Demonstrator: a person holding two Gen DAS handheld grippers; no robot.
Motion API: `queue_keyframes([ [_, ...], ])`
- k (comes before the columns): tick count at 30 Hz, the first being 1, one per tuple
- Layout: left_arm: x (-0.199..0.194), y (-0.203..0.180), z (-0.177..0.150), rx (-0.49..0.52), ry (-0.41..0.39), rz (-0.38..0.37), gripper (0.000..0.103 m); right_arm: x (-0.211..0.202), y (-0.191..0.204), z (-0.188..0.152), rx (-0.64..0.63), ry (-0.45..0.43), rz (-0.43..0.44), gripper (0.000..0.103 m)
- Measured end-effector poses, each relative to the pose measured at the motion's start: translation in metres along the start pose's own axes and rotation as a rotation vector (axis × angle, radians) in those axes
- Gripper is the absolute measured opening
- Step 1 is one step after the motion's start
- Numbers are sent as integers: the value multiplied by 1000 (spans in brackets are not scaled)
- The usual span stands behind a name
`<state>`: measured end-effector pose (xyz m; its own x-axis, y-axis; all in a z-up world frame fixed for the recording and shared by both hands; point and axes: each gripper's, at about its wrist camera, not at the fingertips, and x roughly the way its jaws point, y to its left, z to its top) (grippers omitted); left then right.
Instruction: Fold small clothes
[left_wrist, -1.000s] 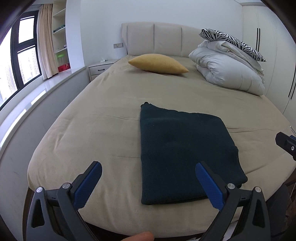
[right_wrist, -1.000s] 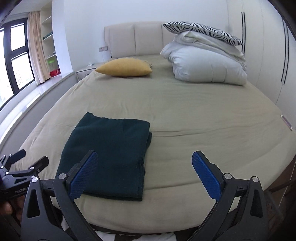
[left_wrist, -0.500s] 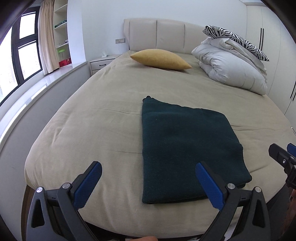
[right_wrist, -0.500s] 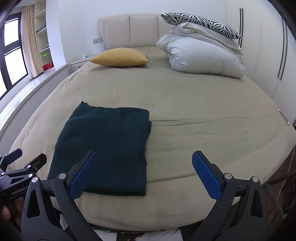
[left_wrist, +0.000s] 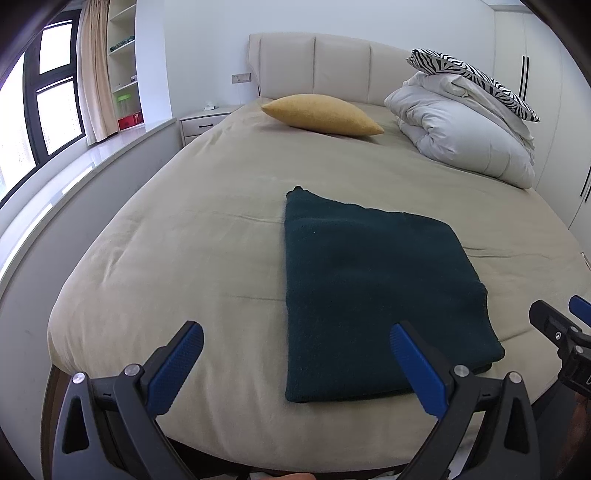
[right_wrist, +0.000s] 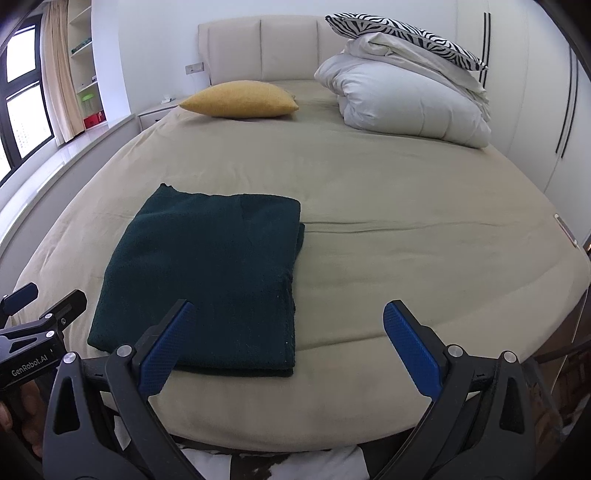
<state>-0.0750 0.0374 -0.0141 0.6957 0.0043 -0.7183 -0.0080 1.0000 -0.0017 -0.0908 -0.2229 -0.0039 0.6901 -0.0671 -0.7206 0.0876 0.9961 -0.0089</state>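
- The cloth (left_wrist: 376, 295) is dark green and lies flat on the bed (left_wrist: 207, 258), near the foot edge, a little to the left of the middle as the right view shows it.
- It is already a neat rectangle with more than one layer: at its right side and near edge the stacked edges show (right_wrist: 291, 295).
- Only one far corner (left_wrist: 297, 190) sticks out a little; the other sides look straight.
- The left gripper (left_wrist: 295, 354) is spread wide and holds nothing. It hangs at the foot of the bed, with its right finger in front of the near edge of the cloth.
- The right gripper (right_wrist: 284, 339) is also spread wide and empty. Its left finger stands in front of the near edge of the cloth; whether it touches I cannot tell.
- My judgement: the folding of this piece is mostly or fully done. What may be left is one more fold in half, or to smooth the far corner.
- No other small clothes show on the bed, only a yellow pillow (left_wrist: 321, 114) and a white duvet (left_wrist: 465, 136) with a zebra pillow (left_wrist: 476, 77) near the headboard, well apart from the cloth.
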Motion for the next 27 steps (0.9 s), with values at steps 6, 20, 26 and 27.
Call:
queue_keyframes([
  [6, 0, 0, 0, 0, 2, 0, 103, 1, 1, -1, -4, 2, 4, 103],
  [20, 0, 0, -1, 2, 3, 1, 103, 1, 3, -3, -3, 6, 6, 103],
  [26, 0, 0, -1, 1, 3, 1, 103, 2, 2, -2, -4, 6, 5, 103],
  [27, 0, 0, -1, 2, 3, 2, 103, 2, 3, -3, -3, 7, 5, 103],
])
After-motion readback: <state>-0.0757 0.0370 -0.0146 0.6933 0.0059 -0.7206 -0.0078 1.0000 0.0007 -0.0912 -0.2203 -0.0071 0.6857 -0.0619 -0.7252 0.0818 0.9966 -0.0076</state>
